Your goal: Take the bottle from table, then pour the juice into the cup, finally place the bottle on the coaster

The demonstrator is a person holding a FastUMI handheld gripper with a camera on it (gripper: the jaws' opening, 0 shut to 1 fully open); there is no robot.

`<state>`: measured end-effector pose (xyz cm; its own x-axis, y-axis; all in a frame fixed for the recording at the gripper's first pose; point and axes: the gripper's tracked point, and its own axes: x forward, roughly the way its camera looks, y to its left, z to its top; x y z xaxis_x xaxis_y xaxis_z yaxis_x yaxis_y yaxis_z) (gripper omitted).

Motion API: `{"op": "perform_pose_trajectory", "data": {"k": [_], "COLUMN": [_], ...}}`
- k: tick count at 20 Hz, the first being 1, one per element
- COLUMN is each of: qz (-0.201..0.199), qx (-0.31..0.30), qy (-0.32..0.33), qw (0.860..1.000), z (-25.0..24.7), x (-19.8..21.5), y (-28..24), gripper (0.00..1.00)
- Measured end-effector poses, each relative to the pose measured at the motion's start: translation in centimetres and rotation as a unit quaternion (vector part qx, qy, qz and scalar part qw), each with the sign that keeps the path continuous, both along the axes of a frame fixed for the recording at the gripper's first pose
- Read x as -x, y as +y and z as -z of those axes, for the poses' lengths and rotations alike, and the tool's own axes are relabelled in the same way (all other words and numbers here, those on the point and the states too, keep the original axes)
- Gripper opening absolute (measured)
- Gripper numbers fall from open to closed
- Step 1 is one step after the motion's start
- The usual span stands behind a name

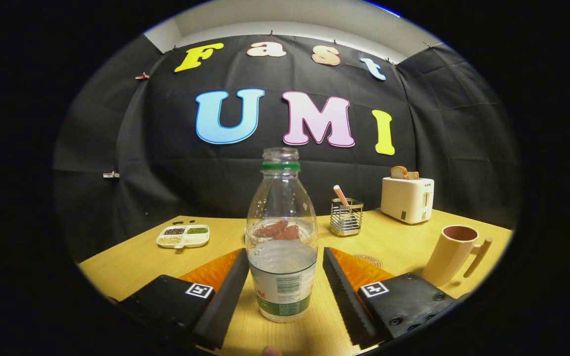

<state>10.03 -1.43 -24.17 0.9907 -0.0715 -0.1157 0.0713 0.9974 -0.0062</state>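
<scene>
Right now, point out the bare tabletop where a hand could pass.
Free: the wood between the snack tray and the bottle, and the strip between the utensil rack and mug. Crowded: the open gripper flanks the bottle, left finger touching; the toaster fills the far corner.

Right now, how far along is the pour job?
Nothing done yet. In hand: gripper open, fingers flanking the uncapped bottle standing on the table, left pad near-touching, right pad apart. Left: grasp, pour into the cup, set the bottle on the coaster.
</scene>
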Motion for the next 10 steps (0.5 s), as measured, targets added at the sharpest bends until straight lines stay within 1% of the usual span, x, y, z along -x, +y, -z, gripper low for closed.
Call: {"op": "perform_pose_trajectory", "data": {"k": [1,2,6,8,10], "qz": [-0.001,0.002,0.007,0.009,0.012], "qx": [0.000,-0.001,-0.025,-0.039,-0.069], "qy": [-0.001,-0.003,0.006,0.005,0.007], "qw": [1.000,1.000,1.000,0.999,0.998], "z": [0.1,-0.1,-0.8,-2.5,-4.0], "x": [-0.2,-0.3,0.1,0.6,1.1], "y": [0.1,0.0,-0.1,-0.4,-0.8], "gripper": [0.87,0.78,0.74,0.74,0.73]}}
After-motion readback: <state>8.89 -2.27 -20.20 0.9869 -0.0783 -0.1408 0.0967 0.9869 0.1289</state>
